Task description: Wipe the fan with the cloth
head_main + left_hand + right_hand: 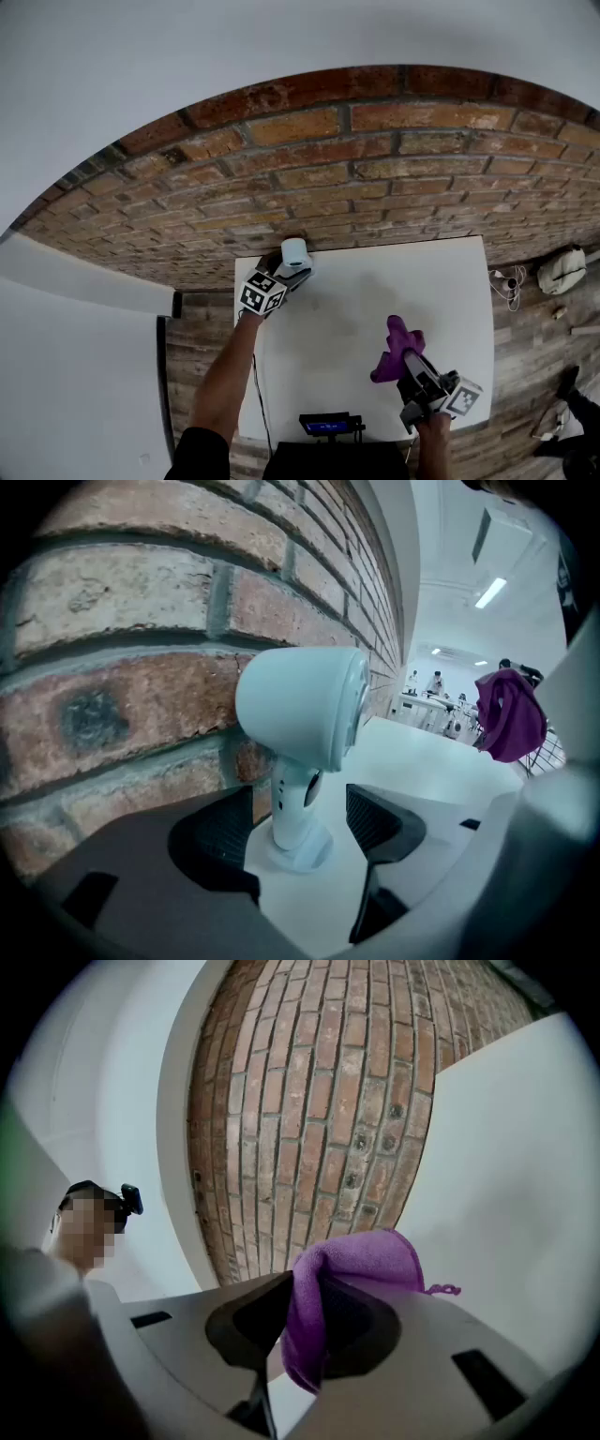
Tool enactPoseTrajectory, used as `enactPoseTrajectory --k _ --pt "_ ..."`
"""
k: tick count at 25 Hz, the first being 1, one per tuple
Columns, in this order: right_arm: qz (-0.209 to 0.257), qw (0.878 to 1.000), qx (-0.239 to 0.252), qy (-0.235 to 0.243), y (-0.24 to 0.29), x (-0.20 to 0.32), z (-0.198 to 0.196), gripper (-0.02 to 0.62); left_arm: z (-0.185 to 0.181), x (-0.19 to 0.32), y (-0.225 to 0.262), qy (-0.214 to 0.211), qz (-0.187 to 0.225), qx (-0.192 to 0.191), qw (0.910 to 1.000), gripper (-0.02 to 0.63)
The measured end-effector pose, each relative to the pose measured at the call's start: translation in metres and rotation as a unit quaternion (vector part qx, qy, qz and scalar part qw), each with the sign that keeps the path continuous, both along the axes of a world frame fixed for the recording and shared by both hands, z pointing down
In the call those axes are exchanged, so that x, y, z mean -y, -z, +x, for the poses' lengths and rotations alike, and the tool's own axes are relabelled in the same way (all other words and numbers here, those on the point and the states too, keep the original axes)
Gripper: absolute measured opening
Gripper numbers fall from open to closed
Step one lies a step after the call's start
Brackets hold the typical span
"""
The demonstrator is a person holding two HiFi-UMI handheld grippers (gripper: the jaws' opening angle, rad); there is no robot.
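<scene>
Overhead, left gripper (286, 277) half hides fan (295, 248), jaws apart around it; right gripper (300, 1312) clamps cloth (361, 1260).

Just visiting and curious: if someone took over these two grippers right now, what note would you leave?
Left gripper: open, jaws either side of the small white plastic fan's stem, not pressing it.
Right gripper: shut on the purple fabric cloth, over the white table, away from the fan.
Fan stands by the brick wall.
Done: cloth in grip. Left: probably close on the stem, then wipe the fan.
</scene>
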State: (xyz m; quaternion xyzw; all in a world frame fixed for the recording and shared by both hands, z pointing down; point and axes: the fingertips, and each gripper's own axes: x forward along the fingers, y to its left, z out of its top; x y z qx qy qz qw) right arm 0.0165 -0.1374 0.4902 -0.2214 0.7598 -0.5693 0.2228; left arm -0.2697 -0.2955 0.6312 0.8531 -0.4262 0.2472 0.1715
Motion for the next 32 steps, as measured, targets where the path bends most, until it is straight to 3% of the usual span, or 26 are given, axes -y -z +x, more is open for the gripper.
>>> enactPoseTrajectory --k 3,5,10,16,22,32 --pt "0.000 1.000 0.000 0.001 -0.003 0.003 -0.006 0.074 -0.002 0.011 0.006 -0.006 0.016 -0.005 0.9998 0.310" --pt "0.000 1.000 0.000 0.002 -0.003 0.005 -0.009 0.074 -0.003 0.013 0.012 -0.004 0.023 -0.017 0.9996 0.192" --pt "0.006 1.000 0.004 0.010 0.000 0.007 -0.014 0.074 0.006 -0.013 0.014 -0.018 0.014 -0.034 0.9992 0.179" --pt "0.013 0.999 0.024 0.023 0.009 0.002 -0.022 0.074 0.046 -0.099 0.015 -0.059 0.005 -0.053 0.9968 0.176" --pt "0.026 0.998 0.031 0.052 0.008 -0.012 -0.026 0.074 0.088 -0.188 0.006 -0.099 0.003 -0.023 0.9949 0.176" --pt "0.039 0.995 0.044 0.075 0.021 -0.046 -0.028 0.074 0.126 -0.274 0.003 -0.130 -0.015 -0.003 0.9914 0.173"
